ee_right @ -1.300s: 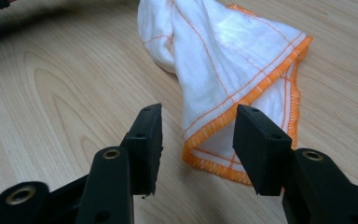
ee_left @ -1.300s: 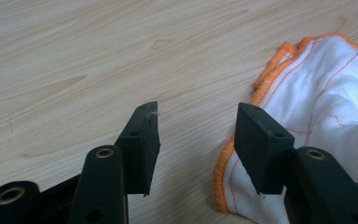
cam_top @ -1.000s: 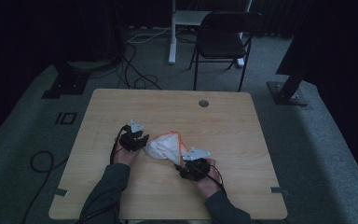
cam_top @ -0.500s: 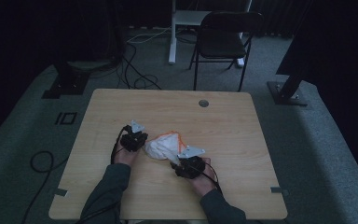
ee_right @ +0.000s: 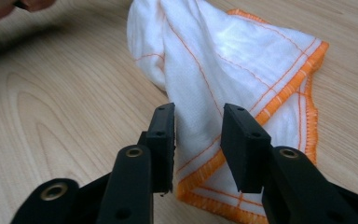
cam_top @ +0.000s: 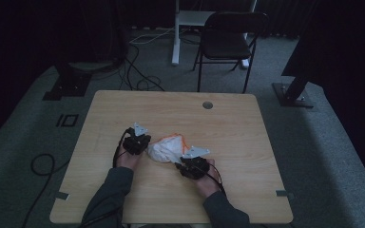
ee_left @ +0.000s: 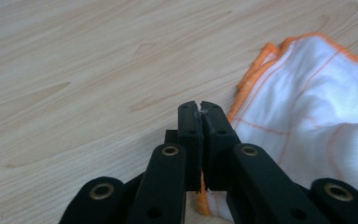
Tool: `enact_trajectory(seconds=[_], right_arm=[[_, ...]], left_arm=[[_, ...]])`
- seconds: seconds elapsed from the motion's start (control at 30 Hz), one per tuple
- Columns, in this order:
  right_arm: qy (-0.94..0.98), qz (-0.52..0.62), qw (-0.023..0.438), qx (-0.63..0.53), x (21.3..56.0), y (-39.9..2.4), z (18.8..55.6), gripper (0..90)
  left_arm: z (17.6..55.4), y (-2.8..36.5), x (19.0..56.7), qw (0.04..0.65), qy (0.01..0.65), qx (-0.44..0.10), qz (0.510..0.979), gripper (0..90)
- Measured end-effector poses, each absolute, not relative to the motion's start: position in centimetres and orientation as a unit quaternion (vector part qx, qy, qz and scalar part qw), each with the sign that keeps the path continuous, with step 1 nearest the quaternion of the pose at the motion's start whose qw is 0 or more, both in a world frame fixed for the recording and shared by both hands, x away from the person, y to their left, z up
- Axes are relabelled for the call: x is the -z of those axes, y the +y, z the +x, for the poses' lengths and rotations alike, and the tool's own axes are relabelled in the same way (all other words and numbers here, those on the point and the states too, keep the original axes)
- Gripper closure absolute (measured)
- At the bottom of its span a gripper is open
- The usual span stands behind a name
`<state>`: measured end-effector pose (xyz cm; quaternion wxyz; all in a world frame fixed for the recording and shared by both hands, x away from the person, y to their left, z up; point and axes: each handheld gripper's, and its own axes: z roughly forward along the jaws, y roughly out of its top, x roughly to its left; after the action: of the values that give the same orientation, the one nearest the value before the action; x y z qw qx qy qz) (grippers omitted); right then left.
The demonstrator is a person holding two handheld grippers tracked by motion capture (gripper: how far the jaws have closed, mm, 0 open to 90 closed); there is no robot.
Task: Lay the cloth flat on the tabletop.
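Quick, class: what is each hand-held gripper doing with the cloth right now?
Left hand-held gripper: shut, pinching the edge of the cloth.
Right hand-held gripper: jaws have just been closing, cloth between them, pads not yet pressing on it.

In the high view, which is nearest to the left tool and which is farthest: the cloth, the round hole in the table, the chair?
From the left tool:
1. Cloth, on the table just to its right, touching it.
2. Hole, near the table's far edge, to the right.
3. Chair, on the floor beyond the table.
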<state>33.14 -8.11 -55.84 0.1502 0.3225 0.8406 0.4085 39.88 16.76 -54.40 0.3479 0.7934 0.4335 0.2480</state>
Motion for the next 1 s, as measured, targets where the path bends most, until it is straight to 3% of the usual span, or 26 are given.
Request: enact_trajectory(seconds=[0.07, 0.17, 0.23, 0.5, 0.87, 1.0], right_arm=[[0.841, 0.325, 0.148, -0.405, 56.0, -8.1, 33.3, 65.0], [0.845, 0.326, 0.150, -0.397, 56.1, -8.2, 33.5, 82.1], [0.845, 0.323, 0.157, -0.396, 56.0, -8.4, 33.4, 85.7], [0.848, 0.318, 0.174, -0.386, 55.7, -9.5, 32.9, 86.7], [0.852, 0.315, 0.175, -0.381, 55.9, -9.6, 32.9, 86.5], [0.851, 0.318, 0.173, -0.381, 55.8, -9.7, 32.9, 86.5]], left_arm=[[39.8, 16.6, 54.3, 0.348, 0.431, -0.248, 0.795, 85.6], [39.8, 16.6, 54.2, 0.348, 0.432, -0.247, 0.794, 84.0], [39.8, 16.7, 54.3, 0.346, 0.431, -0.245, 0.796, 83.5], [39.4, 16.3, 55.2, 0.346, 0.431, -0.223, 0.803, 77.2], [39.8, 16.2, 56.5, 0.333, 0.443, -0.194, 0.809, 58.5], [40.0, 16.7, 56.7, 0.343, 0.446, -0.178, 0.807, 57.1]])
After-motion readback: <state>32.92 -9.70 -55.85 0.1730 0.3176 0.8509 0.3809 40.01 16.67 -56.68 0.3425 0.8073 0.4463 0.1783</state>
